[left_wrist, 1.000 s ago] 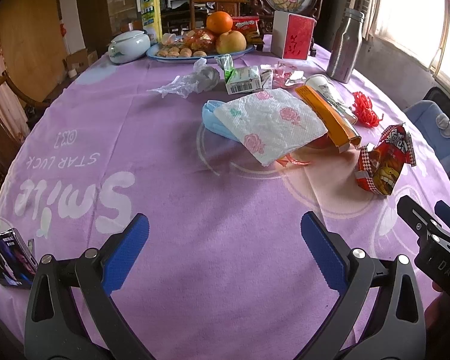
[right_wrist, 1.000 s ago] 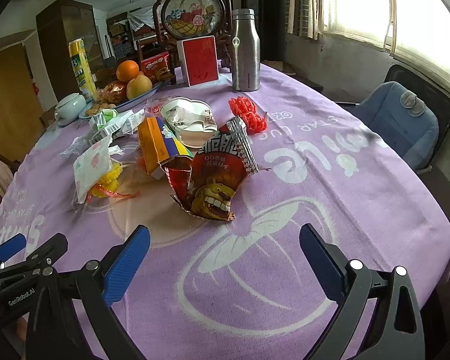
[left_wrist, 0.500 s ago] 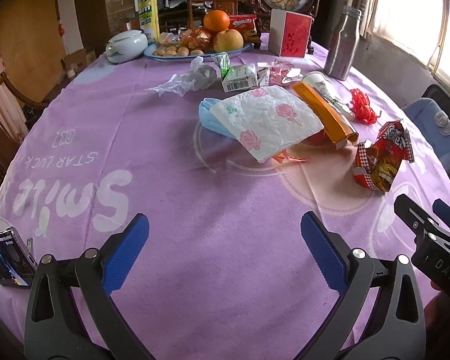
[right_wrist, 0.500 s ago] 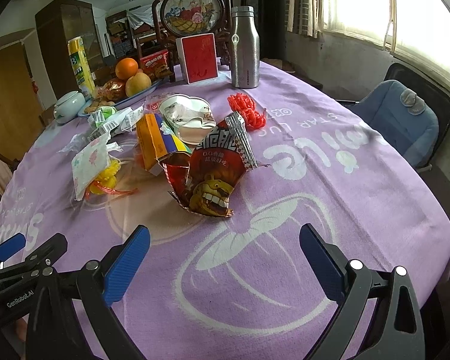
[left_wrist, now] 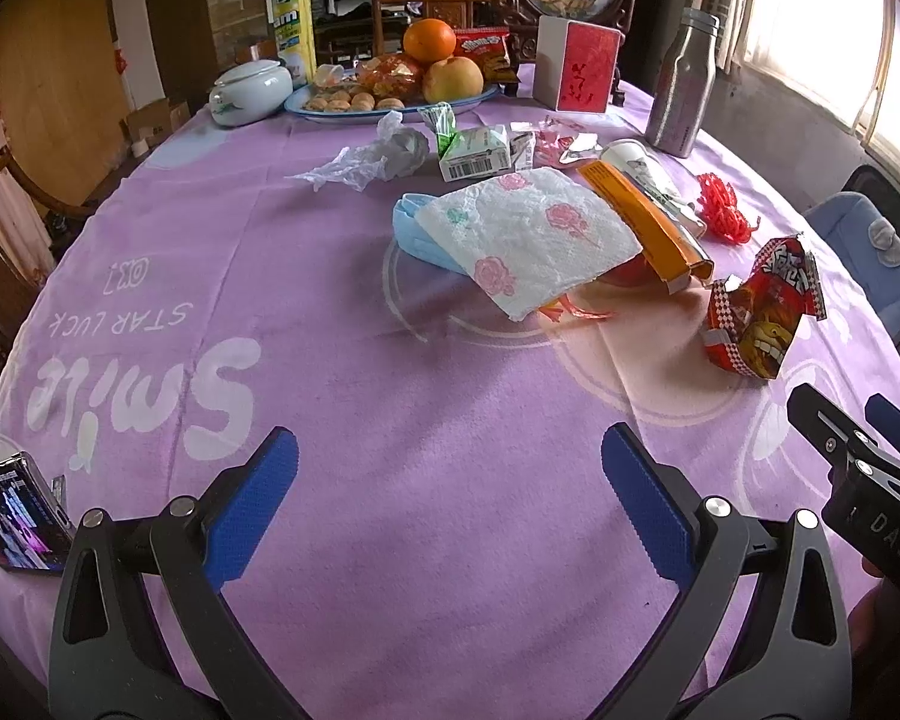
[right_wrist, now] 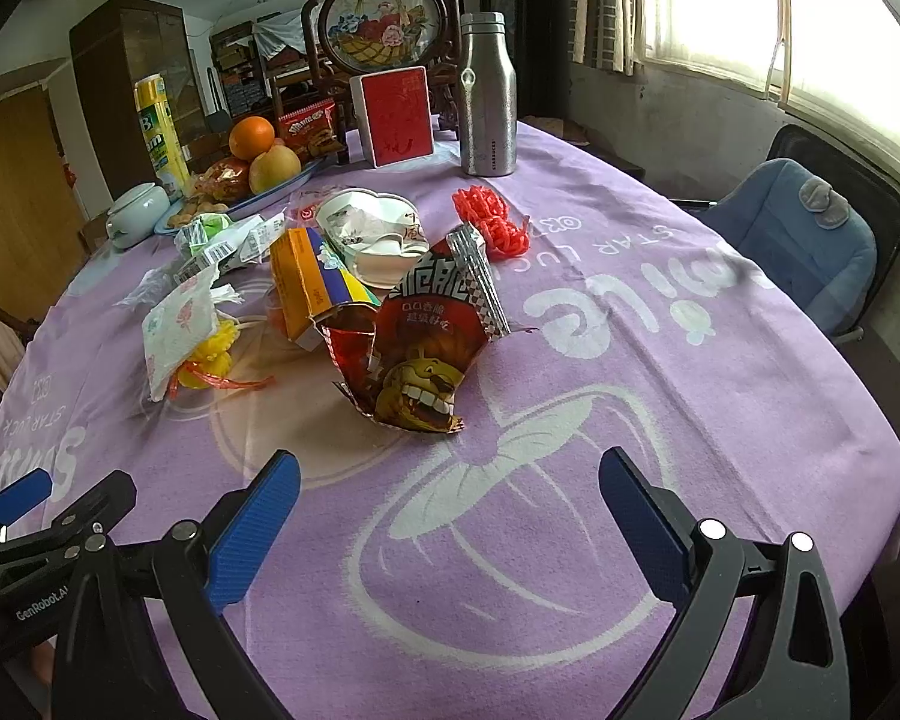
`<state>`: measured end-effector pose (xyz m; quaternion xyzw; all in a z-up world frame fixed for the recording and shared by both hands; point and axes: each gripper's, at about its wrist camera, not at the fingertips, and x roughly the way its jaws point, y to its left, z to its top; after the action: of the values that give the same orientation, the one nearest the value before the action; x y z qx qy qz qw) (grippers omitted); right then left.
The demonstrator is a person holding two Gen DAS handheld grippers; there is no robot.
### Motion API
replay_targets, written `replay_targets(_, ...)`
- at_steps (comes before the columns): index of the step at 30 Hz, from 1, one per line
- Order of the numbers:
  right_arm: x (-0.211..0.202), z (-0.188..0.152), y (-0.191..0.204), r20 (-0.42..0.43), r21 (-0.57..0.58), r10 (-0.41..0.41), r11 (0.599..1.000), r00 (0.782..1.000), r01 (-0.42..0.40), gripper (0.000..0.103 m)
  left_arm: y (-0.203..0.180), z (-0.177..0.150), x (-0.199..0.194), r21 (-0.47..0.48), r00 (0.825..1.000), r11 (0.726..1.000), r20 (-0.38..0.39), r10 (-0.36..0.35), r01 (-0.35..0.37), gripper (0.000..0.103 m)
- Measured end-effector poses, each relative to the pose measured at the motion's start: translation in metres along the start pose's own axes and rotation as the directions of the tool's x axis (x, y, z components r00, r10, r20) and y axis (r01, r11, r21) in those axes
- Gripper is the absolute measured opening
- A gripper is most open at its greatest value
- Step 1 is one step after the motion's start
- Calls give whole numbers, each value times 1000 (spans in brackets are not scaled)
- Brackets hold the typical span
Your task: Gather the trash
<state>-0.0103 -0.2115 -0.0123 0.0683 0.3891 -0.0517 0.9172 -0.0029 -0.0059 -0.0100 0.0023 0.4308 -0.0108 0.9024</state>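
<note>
Trash lies in the middle of the purple tablecloth (left_wrist: pixel 306 276): a red snack bag (right_wrist: pixel 417 354) (left_wrist: pixel 762 318), an orange carton (right_wrist: pixel 306 288) (left_wrist: pixel 642 216), a flowered napkin (left_wrist: pixel 528 234) (right_wrist: pixel 174 324) over a blue face mask (left_wrist: pixel 408 228), a crumpled clear wrapper (left_wrist: pixel 378 156), a small milk carton (left_wrist: pixel 474 153), a white plastic cup (right_wrist: pixel 378 234) and red netting (right_wrist: pixel 492 222). My left gripper (left_wrist: pixel 450 480) is open and empty, well short of the napkin. My right gripper (right_wrist: pixel 450 498) is open and empty, just short of the snack bag.
A fruit plate (left_wrist: pixel 390 99), a white lidded pot (left_wrist: pixel 249 90), a yellow can (left_wrist: pixel 294 12), a red box (right_wrist: pixel 396 117) and a steel bottle (right_wrist: pixel 489 96) stand at the far side. A phone (left_wrist: pixel 15 516) lies by the near left edge. A blue-cushioned chair (right_wrist: pixel 804 234) stands at the right.
Both grippers have edged slightly forward toward the trash. Both stay open and nothing on the table has moved.
</note>
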Motion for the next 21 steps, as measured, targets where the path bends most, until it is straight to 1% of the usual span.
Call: replay_targets(21,0,-1,-3,-5,5,-1,1000,1000,1,98,-4,-3,-1,9,1000,1000,-6,-6,6,97)
